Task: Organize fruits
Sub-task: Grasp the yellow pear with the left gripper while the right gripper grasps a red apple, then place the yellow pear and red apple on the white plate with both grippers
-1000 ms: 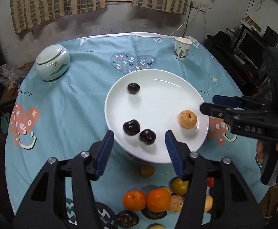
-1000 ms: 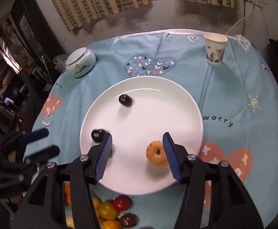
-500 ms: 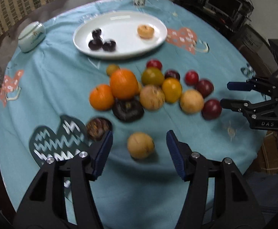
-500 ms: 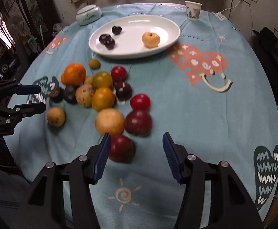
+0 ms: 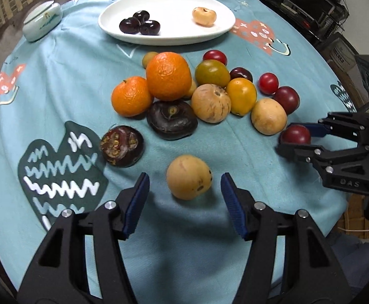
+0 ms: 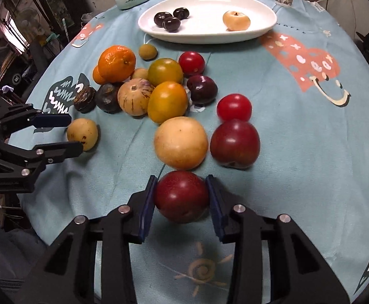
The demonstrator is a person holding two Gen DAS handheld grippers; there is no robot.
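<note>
My white plate (image 6: pixel 260 29) at the far side holds three dark cherries (image 6: pixel 170 19) and one pale yellow fruit (image 6: pixel 236 20). Nearer, the loose fruit pile (image 6: pixel 159 88) crowds the blue tablecloth (image 6: pixel 298 126). My right gripper (image 6: pixel 182 197) is closing, pads against a dark red plum (image 6: pixel 182 196). My left gripper (image 5: pixel 184 190) stands apart around a tan round fruit (image 5: pixel 188 176), not touching it.

Bare tablecloth (image 6: pixel 298 131) right of fruit pile (image 6: pixel 159 93).
</note>
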